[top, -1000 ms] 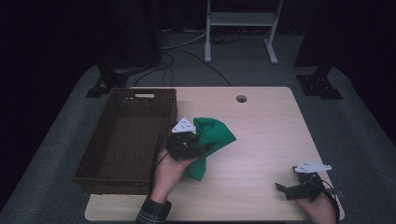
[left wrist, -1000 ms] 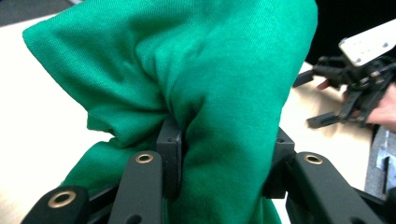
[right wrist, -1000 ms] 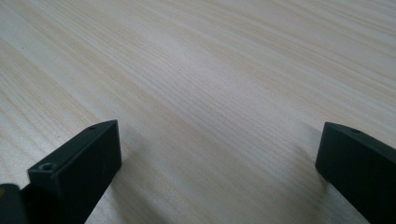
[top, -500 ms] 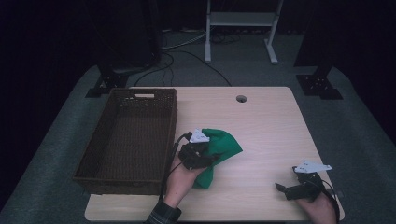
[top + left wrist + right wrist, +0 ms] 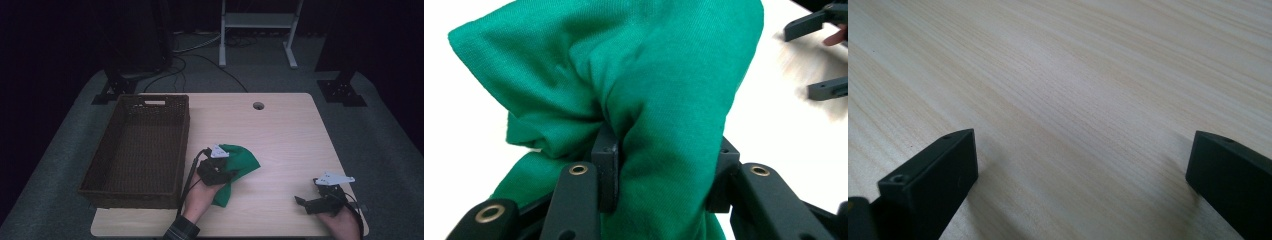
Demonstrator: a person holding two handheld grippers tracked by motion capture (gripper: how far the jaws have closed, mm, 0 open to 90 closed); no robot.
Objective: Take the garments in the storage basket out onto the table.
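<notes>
High view: a pale wooden counter (image 5: 280, 130) takes up the middle of the frame, with a dark wicker basket (image 5: 137, 145) along its left side. Just right of the basket's lower corner, in the lower middle of the frame, the left hand-held gripper (image 5: 227, 170) pinches a green cloth (image 5: 242, 162). The cloth bunches around the jaws; part of it spreads to the upper right, and a tail hangs toward the bottom of the frame onto the counter. The right hand-held gripper (image 5: 307, 202) sits in the lower right corner of the counter, well apart from the cloth, its jaws pointing left. A small round hole (image 5: 258, 105) shows near the counter's far edge.

Left gripper view: the green cloth (image 5: 634, 90) covers most of the frame, from the top down to the bottom centre. Both black jaws rise from the bottom and press on a thick fold of it from either side. At the upper right, the other hand-held gripper's jaw tips show against the pale counter (image 5: 774, 130).

Right gripper view: the right hand-held gripper (image 5: 1080, 165) has its jaws spread wide at lower left and lower right, with bare counter (image 5: 1073, 75) between them.
</notes>
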